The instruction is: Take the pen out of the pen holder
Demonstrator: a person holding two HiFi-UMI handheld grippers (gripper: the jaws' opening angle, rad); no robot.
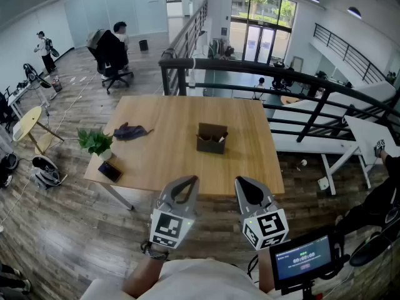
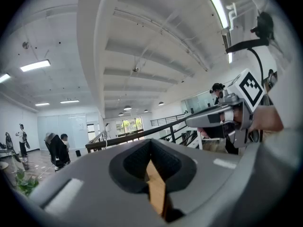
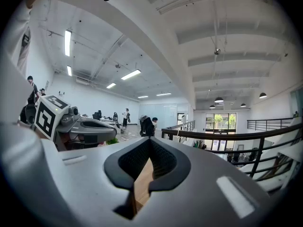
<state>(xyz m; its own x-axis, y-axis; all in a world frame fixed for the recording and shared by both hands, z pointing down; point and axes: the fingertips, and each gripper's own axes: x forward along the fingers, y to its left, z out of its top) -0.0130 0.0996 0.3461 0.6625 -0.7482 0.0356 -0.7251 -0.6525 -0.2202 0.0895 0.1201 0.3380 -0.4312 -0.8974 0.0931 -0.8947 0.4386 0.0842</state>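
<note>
Head view: nothing done yet — pen holder [image 1: 212,137] untouched, well ahead of 2 claws. Both clenched on nothing: left claw [image 1: 192,179], right claw [image 1: 241,180], over near edge of table [image 1: 162,161]. Reach, grasp, lift all left.

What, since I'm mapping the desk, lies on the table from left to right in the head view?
plant → dark cloth → pen holder. The small black item overlaps the plant sideways, so it is left out.

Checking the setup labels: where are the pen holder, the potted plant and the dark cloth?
pen holder [image 1: 210,144], head view, front wall.
potted plant [image 1: 94,140], head view, leaves.
dark cloth [image 1: 128,131], head view, its middle.
</note>
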